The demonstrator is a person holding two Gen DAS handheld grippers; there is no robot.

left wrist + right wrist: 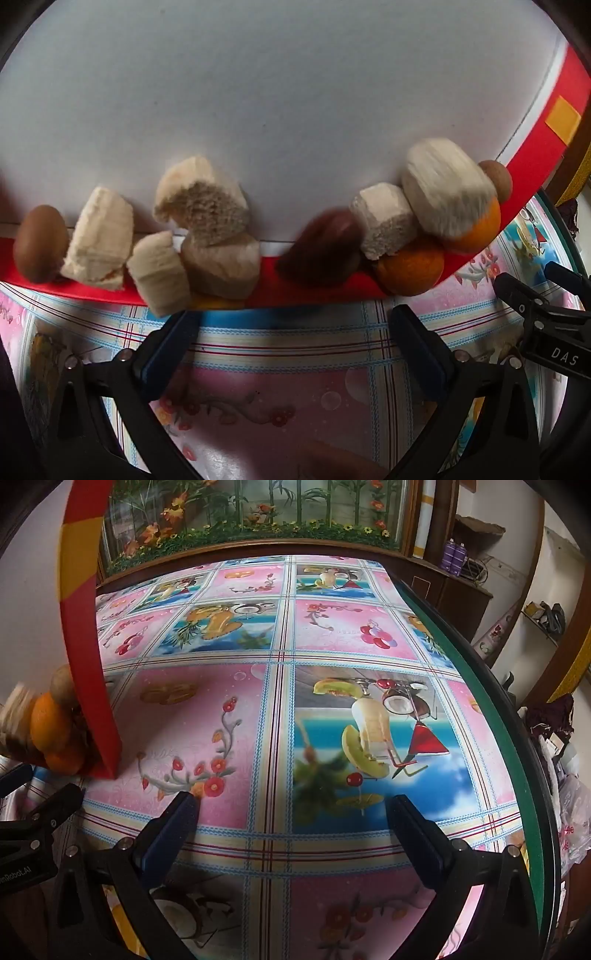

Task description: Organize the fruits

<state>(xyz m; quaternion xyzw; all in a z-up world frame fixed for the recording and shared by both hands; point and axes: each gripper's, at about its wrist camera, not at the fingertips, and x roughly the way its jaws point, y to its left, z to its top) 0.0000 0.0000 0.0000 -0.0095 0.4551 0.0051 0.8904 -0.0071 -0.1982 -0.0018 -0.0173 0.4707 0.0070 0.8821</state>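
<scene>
Both the left gripper and right gripper gape wide, holding nothing. Right one reads "DAS". Round oranges sit against the red-rimmed white tray.

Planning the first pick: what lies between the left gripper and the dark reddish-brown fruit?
In the left wrist view, only patterned tablecloth and the box's red rim separate the open left gripper from that fruit.
</scene>
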